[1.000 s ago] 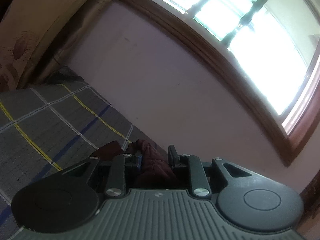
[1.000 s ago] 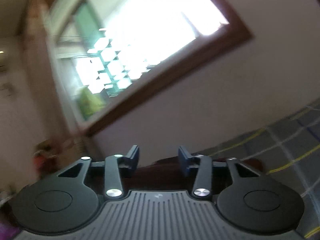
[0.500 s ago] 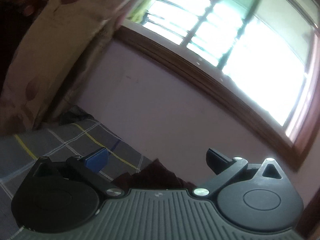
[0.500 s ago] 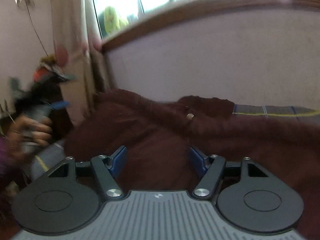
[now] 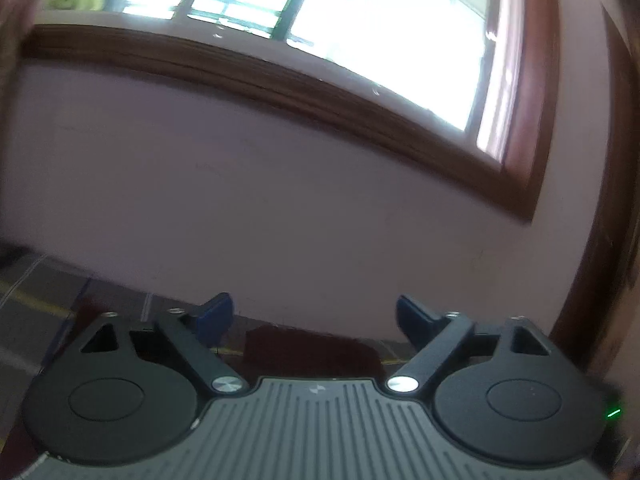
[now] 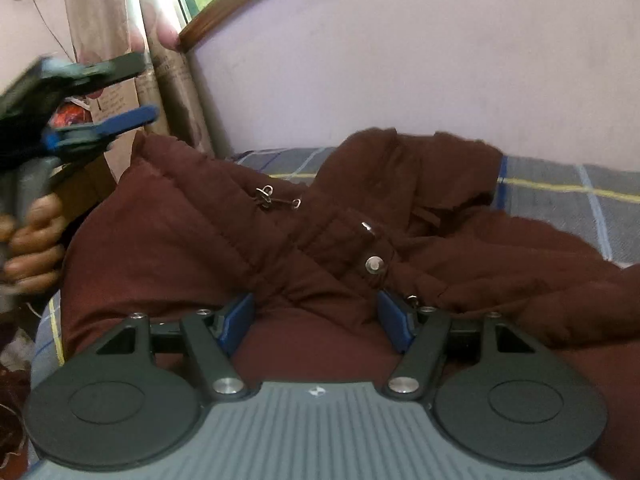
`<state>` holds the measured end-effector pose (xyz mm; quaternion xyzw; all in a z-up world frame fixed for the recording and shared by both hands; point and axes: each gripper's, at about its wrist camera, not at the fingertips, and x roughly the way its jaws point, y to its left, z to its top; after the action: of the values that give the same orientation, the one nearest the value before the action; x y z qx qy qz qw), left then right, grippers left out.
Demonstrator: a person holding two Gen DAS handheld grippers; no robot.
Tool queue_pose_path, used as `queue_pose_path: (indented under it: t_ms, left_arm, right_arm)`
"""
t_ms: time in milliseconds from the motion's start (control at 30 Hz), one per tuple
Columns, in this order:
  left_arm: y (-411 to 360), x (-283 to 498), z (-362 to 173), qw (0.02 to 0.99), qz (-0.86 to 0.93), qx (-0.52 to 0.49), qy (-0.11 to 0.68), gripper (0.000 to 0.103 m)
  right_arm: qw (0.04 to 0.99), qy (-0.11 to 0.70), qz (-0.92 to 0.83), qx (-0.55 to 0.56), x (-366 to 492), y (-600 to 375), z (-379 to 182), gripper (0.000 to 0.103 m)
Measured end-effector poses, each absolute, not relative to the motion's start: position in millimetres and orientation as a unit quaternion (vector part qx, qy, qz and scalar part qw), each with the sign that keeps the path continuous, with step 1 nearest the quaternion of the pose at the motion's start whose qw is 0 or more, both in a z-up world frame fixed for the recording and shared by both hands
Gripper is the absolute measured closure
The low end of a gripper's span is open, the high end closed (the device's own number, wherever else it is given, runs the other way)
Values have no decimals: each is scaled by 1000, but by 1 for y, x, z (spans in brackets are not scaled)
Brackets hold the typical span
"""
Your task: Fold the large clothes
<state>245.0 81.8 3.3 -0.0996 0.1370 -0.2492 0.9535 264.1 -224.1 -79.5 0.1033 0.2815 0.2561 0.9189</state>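
While my right tool (image 6: 314,322) sits spread over the maroon jacket (image 6: 280,248), which lies crumpled on the checked bed (image 6: 568,192) by the wall, my left tool (image 5: 312,316) hangs spread too, gripping nothing, pointed at wall & window (image 5: 320,20).

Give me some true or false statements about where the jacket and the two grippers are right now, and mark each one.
1. The jacket is maroon. True.
2. The left gripper is shut on the jacket. False: its jaws are wide open with nothing between them.
3. The jacket lies on a plaid bedsheet. True.
4. The right gripper is shut. False: its jaws are open, low over the jacket.
5. The left gripper is raised off the jacket. True.
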Motion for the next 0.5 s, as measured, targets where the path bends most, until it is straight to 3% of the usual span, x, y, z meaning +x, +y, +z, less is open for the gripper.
queue_pose_path:
  t_ms: [167,400,500]
  left_arm:
    - [81,263,-34,962,-191,-81,178,13]
    - [106,274,-76,959,-149,-106,216,10]
    - [102,278,-82,961,-133,-90,227,8]
  right_arm:
    - [914,271,273,131,260,-232,-82,35]
    - [933,175,235,208,218,-288,-58,34]
    - [953,211,131,175,229,-310,-52,34]
